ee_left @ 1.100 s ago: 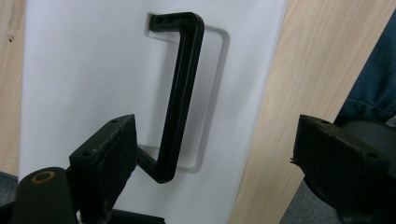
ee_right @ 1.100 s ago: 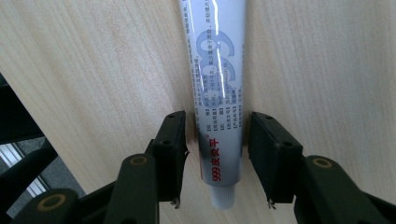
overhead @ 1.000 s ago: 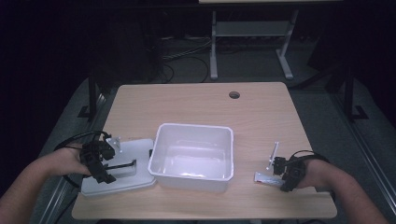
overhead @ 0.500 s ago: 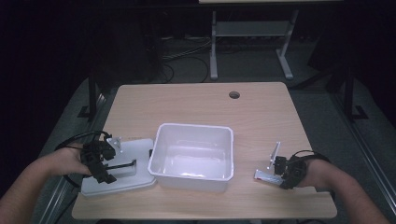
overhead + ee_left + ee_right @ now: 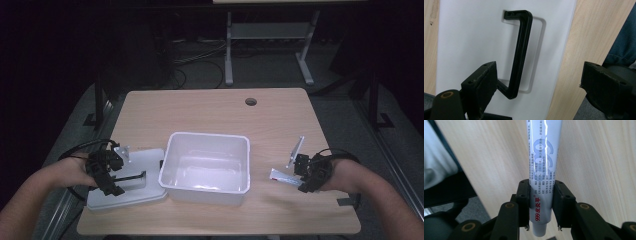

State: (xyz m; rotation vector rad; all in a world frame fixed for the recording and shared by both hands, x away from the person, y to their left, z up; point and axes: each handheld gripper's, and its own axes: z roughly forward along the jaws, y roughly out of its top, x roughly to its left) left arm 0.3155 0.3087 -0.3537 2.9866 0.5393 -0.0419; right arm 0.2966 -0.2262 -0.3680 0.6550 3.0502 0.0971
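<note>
The left claw (image 5: 537,85), jaws wide apart, hovers over a white lid (image 5: 469,37) with a black handle (image 5: 520,50).

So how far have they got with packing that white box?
Barely begun, by the look of it. The white bin holds nothing and its lid lies off to one side. The right gripper is shut on a tube of ointment; the left gripper hangs open over the lid's black handle. Tube in and lid on would remain, I'd guess.
</note>
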